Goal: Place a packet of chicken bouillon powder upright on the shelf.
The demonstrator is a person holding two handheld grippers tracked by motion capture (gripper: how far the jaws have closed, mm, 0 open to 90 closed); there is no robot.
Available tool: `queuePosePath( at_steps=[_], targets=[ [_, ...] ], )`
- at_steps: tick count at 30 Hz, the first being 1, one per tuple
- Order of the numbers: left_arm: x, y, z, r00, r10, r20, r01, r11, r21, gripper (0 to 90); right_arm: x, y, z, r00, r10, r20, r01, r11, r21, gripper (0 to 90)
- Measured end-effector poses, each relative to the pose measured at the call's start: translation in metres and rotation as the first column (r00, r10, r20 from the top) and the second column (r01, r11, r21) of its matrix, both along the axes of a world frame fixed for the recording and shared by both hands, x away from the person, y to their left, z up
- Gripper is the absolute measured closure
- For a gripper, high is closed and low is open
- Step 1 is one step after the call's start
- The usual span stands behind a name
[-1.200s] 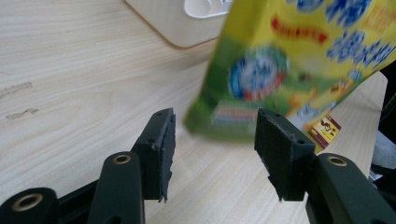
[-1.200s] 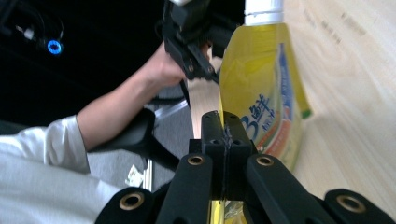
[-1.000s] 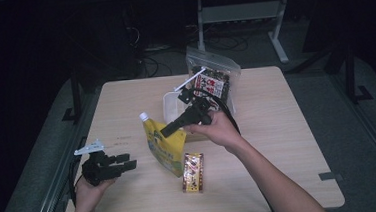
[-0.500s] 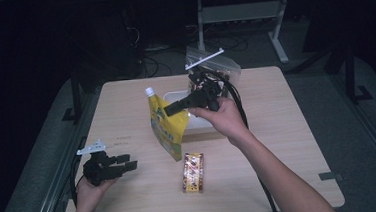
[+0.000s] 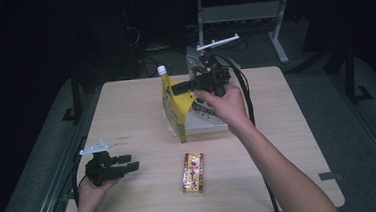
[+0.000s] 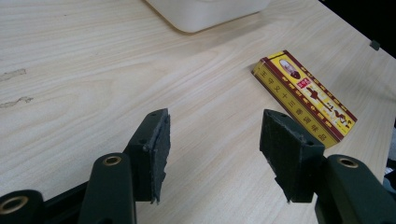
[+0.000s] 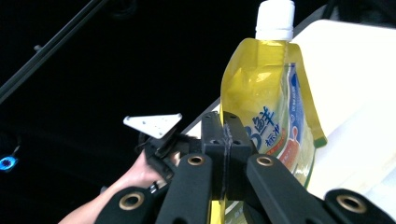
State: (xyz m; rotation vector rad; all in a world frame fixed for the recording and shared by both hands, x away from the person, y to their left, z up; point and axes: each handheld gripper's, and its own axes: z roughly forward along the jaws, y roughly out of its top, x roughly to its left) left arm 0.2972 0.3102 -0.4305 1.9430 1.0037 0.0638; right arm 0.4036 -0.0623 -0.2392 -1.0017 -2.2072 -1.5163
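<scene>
A yellow spouted pouch (image 5: 176, 112) with a white cap hangs upright above the table, its lower end in front of the white bin (image 5: 208, 126). My right gripper (image 5: 177, 89) is shut on the pouch's side edge. In the right gripper view the pouch (image 7: 266, 93) rises past the closed gripper (image 7: 225, 135). My left gripper (image 5: 132, 165) rests low at the table's near left, open with nothing in it. In the left gripper view the open gripper (image 6: 215, 154) faces a yellow and red snack box (image 6: 303, 105) lying flat on the wood.
The snack box (image 5: 193, 172) lies near the table's front middle. A clear bag (image 5: 195, 55) stands behind the right gripper at the far edge. The white bin (image 6: 205, 11) is at the top of the left gripper view. Dark floor and metal frames surround the table.
My right gripper has lifted the yellow pouch off the table and carried it up and toward the far side, over by the white bin. The left gripper has stayed put.
</scene>
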Motion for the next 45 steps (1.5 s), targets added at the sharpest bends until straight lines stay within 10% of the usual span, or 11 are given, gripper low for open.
queuePosePath(
  at_steps=[20, 45],
  targets=[
    [0.0, -0.004, 0.0, 0.9999, -0.017, 0.004, 0.017, 0.9997, 0.018, 41.3, 0.037, 0.013, -0.014, 0.9818, -0.19, -0.002, 0.19, 0.982, -0.002, 89.6],
    [0.0, -0.006, 0.0, 0.9998, -0.019, 0.006, 0.019, 0.9997, 0.018, 41.3, 0.061, 0.039, -0.036, 0.9608, -0.277, 0.015, 0.277, 0.96, -0.03, 89.6]
  ],
)
